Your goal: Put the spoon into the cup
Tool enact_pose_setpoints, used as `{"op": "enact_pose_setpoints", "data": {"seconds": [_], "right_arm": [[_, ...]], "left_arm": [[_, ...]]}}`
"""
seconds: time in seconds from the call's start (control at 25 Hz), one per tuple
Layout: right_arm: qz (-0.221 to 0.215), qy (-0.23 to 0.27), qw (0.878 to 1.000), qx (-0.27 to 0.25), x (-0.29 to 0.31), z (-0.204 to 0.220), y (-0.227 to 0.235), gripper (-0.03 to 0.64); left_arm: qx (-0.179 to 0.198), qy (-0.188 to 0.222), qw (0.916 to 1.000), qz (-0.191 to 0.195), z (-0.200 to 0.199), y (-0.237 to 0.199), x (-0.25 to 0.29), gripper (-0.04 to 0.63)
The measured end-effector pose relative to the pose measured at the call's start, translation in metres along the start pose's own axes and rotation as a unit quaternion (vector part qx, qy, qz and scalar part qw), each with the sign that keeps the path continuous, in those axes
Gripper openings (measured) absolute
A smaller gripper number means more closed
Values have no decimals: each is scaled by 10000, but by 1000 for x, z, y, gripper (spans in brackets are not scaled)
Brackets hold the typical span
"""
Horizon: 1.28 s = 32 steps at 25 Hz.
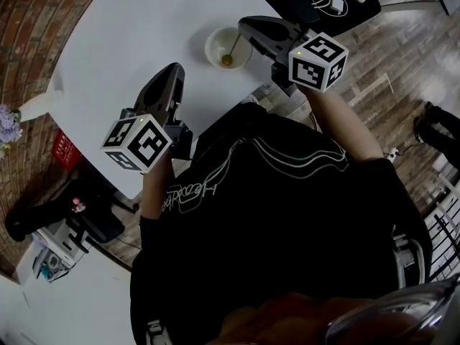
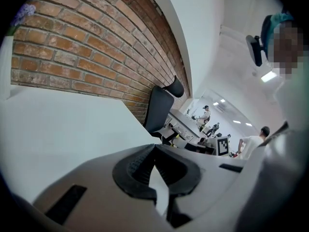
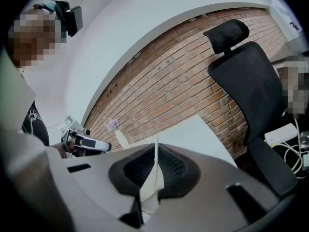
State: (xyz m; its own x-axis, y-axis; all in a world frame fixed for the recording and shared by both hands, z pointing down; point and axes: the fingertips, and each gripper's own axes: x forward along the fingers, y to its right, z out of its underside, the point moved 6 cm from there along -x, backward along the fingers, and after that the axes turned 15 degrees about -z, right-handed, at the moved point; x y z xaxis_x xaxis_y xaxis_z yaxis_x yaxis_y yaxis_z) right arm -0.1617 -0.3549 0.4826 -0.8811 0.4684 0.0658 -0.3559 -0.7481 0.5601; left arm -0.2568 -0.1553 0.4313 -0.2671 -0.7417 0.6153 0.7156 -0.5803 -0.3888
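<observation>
Spoon point(image 1: 231, 51) already in the cup point(image 1: 209, 49), bowl end down, handle leaning toward the rim. Cup stands on the white table point(image 1: 129, 20), just beside the right gripper point(image 1: 246, 27), jaws clenched, empty. Left gripper point(image 1: 172, 70) well apart from the cup, jaws together, empty.

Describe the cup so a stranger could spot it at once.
Find the white table beside the brick wall. Near its edge, beside the tip of the right gripper, sits the cup: low, round and cream, with a spoon leaning inside, unlike the tall white vase.
</observation>
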Motion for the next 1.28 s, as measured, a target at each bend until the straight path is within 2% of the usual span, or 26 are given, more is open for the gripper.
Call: {"op": "enact_pose_setpoints", "data": {"seconds": [0.4,0.44,0.52,0.72,0.96,1.12,1.28], "right_arm": [[209,-41,9997,-137,-6,4,7,3],[239,-19,9996,-132,-6,3,8,12],[346,29,9993,-106,-7,1,10,102],[588,269,9976,-258,-23,-16,1,112],[371,640,9926,-966,-41,-54,-63,102],[-5,778,9915,-1043,-45,-62,-118,28],[-381,746,9905,-1087,-41,-60,-164,6]], "left_arm": [[-74,115,9999,89,6,5,-3,3],[-94,106,9998,115,6,5,-3,3],[-136,98,9997,167,5,5,-3,3],[-154,210,9992,302,-1,13,-17,3],[-32,421,9975,568,-7,26,-53,3],[80,615,9951,773,-10,38,-86,3],[203,883,9909,992,-9,47,-118,3]]}}
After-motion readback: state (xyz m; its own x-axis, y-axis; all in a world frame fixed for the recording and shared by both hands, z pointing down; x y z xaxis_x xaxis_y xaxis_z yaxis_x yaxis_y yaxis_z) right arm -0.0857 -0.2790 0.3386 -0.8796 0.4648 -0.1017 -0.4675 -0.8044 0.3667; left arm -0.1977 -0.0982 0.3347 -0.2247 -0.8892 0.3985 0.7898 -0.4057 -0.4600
